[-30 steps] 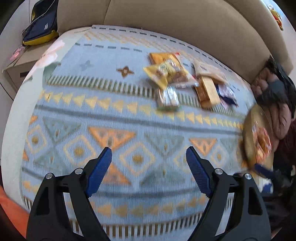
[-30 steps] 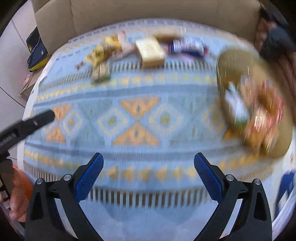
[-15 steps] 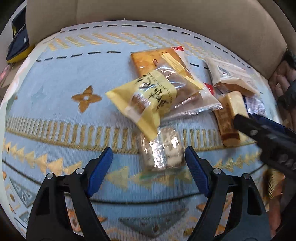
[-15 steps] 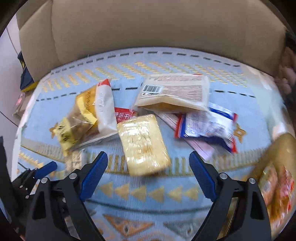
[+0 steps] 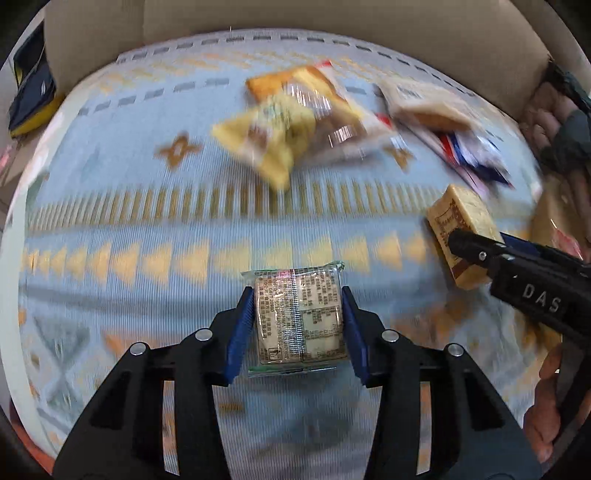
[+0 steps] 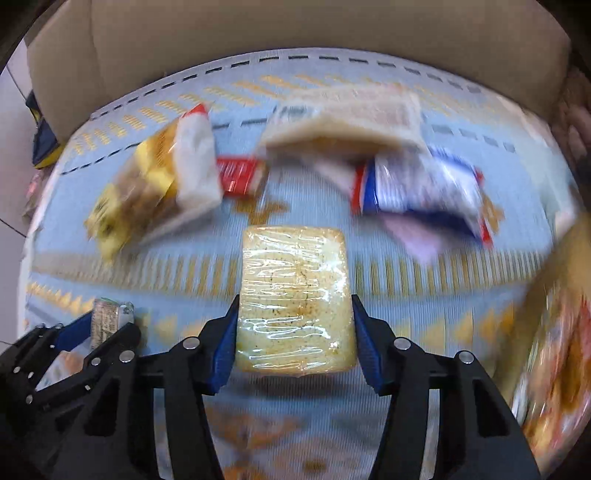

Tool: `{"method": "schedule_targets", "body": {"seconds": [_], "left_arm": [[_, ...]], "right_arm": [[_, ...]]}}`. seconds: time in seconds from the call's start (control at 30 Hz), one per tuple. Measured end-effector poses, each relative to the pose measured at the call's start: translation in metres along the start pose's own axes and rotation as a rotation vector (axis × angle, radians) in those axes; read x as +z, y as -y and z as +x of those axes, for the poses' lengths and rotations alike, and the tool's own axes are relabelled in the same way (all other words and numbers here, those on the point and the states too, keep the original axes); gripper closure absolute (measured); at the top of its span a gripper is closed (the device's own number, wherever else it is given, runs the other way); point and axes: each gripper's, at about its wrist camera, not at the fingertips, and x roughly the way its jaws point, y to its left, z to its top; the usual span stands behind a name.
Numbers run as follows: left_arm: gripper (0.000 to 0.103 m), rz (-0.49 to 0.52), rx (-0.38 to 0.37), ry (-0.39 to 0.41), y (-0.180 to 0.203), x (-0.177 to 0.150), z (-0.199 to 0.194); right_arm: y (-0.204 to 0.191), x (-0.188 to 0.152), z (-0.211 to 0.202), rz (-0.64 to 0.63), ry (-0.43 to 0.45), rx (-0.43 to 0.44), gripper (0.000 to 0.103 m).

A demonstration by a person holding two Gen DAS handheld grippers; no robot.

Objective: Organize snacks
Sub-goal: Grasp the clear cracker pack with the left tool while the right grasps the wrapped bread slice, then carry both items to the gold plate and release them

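Note:
A small clear-wrapped cracker packet (image 5: pixel 299 321) with green edges sits between my left gripper's (image 5: pixel 297 317) blue pads. Its jaws are closing and both pads press the packet's sides. In the right wrist view a golden biscuit block (image 6: pixel 295 295) in clear film lies between the pads of my right gripper (image 6: pixel 295 332). Those jaws are closing too and touch both long sides. Both packs look sharp while the blue patterned blanket (image 5: pixel 147 229) blurs. The right gripper (image 5: pixel 476 251) shows at the left view's right edge, holding the same block (image 5: pixel 461 214).
Farther back lie a yellow snack bag (image 5: pixel 273 136), a clear bag with a red end (image 5: pixel 332 107), a beige packet (image 6: pixel 347 118) and a blue-white packet (image 6: pixel 421 184). A round woven tray (image 6: pixel 554 332) of snacks sits at the right. Beige sofa cushions (image 6: pixel 258 33) stand behind.
Both grippers dropped toward the snack pile and narrowed from wide open. The left one now grips the small cracker packet, the right one the golden biscuit block.

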Motion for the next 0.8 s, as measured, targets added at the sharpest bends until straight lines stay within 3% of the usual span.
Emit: {"method": "schedule_targets", "body": {"seconds": [0.13, 0.33, 0.53, 0.6, 0.7, 0.8], "left_arm": [[0.058, -0.007, -0.044, -0.057, 0.005, -0.049, -0.024], [0.057, 0.035, -0.054, -0.034, 0.011, -0.102, -0.062], [0.057, 0.022, -0.003, 0.000, -0.009, -0.129, -0.061], [0.057, 0.017, 0.006, -0.020, -0.013, -0.130, -0.054], [0.057, 0.024, 0.025, -0.050, -0.014, -0.132, -0.042], [0.047, 0.050, 0.046, -0.063, -0.008, -0.134, -0.032]], "right_arm": [[0.007, -0.052, -0.029, 0.081, -0.046, 0.074, 0.049], [0.013, -0.135, -0.058, 0.191, -0.172, 0.238, 0.049], [0.004, -0.179, -0.075, 0.071, -0.108, 0.092, 0.046], [0.002, -0.186, -0.076, 0.038, -0.103, 0.064, 0.032], [-0.001, -0.188, -0.072, 0.024, -0.092, -0.007, 0.021], [0.004, -0.189, -0.065, 0.065, -0.094, -0.039, 0.016]]}}
